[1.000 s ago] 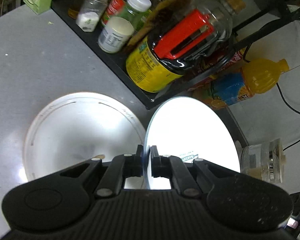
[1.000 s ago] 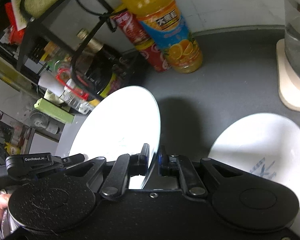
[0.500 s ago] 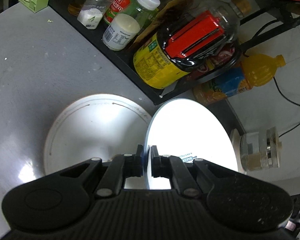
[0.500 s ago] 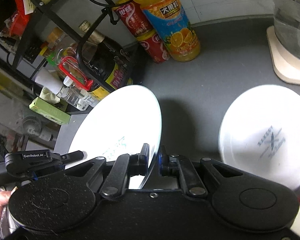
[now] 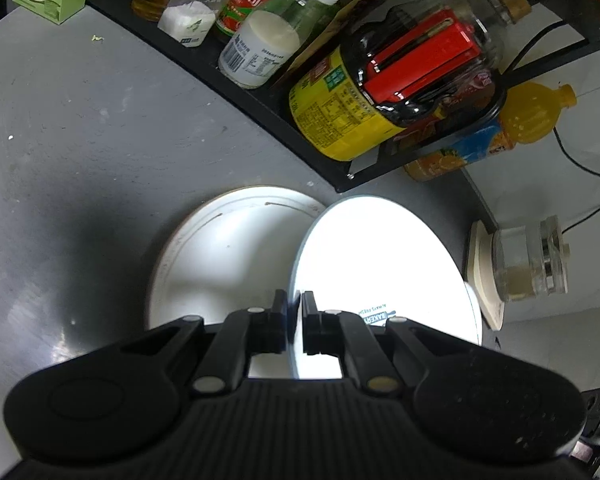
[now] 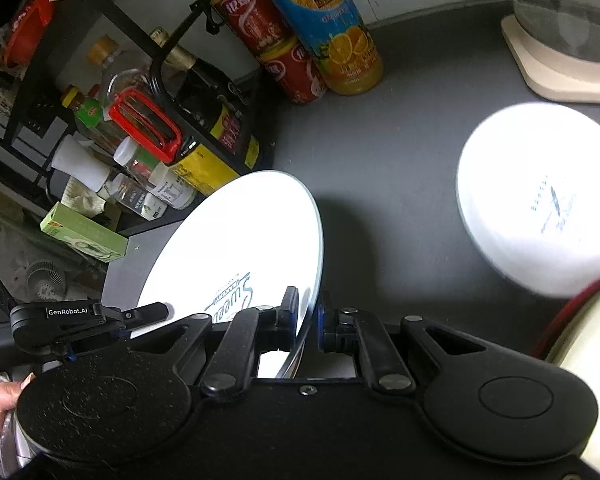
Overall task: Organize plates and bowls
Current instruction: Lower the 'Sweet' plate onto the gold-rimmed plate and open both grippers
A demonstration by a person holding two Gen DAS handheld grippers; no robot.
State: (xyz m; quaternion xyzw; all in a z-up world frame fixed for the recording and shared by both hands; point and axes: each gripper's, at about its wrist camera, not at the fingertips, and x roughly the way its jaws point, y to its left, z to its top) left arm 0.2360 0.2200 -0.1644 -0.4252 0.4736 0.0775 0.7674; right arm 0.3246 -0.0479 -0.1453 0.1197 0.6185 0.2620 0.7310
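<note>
My left gripper (image 5: 294, 316) is shut on the rim of a white printed plate (image 5: 380, 264), held on edge above the grey counter. A larger white plate (image 5: 224, 260) lies flat on the counter just left of it. My right gripper (image 6: 307, 318) is shut on the rim of another white plate with blue lettering (image 6: 236, 256), tilted up and to the left. An upside-down white bowl (image 6: 540, 204) sits on the dark counter to the right. The left gripper (image 6: 148, 312) shows at the left of the right wrist view.
A black rack (image 5: 228, 84) with bottles and jars runs along the back. An orange juice bottle (image 6: 332, 32) and red cans (image 6: 276, 40) stand by the wall. A glass kettle on a cream base (image 6: 560, 52) is at the far right.
Both grippers have risen and pulled back with their plates. In the right wrist view the upturned bowl has slid to the upper right. The flat plate looks smaller and further off.
</note>
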